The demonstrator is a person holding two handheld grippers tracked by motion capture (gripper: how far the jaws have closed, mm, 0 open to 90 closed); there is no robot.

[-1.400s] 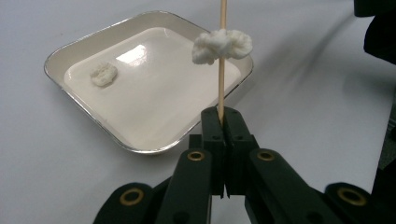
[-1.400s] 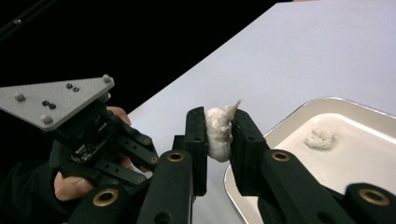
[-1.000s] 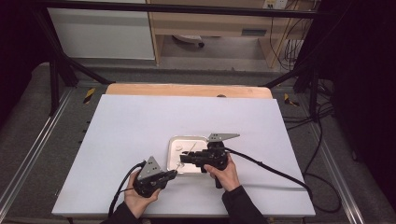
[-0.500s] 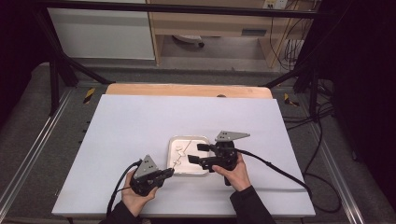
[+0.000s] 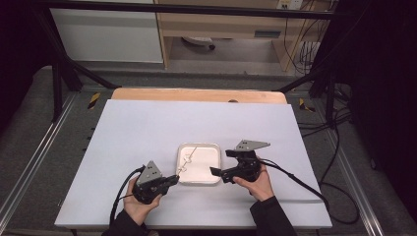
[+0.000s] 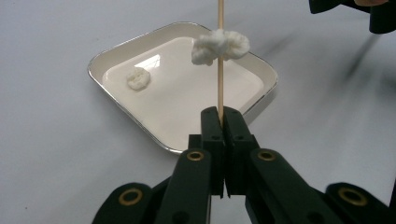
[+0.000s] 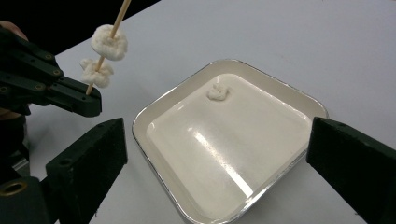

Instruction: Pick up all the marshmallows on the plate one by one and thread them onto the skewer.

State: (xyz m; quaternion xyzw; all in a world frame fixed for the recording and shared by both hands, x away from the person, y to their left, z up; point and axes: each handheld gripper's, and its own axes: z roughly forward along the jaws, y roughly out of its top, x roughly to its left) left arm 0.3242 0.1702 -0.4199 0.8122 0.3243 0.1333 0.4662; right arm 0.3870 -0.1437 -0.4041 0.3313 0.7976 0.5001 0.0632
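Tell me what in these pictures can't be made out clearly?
- Top of the stick: cut off by the upper edge in the left gripper view and the right gripper view.
- Number of white pieces on the stick: in the left gripper view they overlap into one lump; the right gripper view shows two.
- Loose white piece in the tray: too small in the high view.
- What the pieces are made of: unclear.

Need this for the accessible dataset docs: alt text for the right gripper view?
A white square tray on a white table holds one small white puffy piece, framed by the right gripper's wide-open, empty jaws. At upper left, the left gripper is shut on a wooden skewer threaded with two more white pieces.
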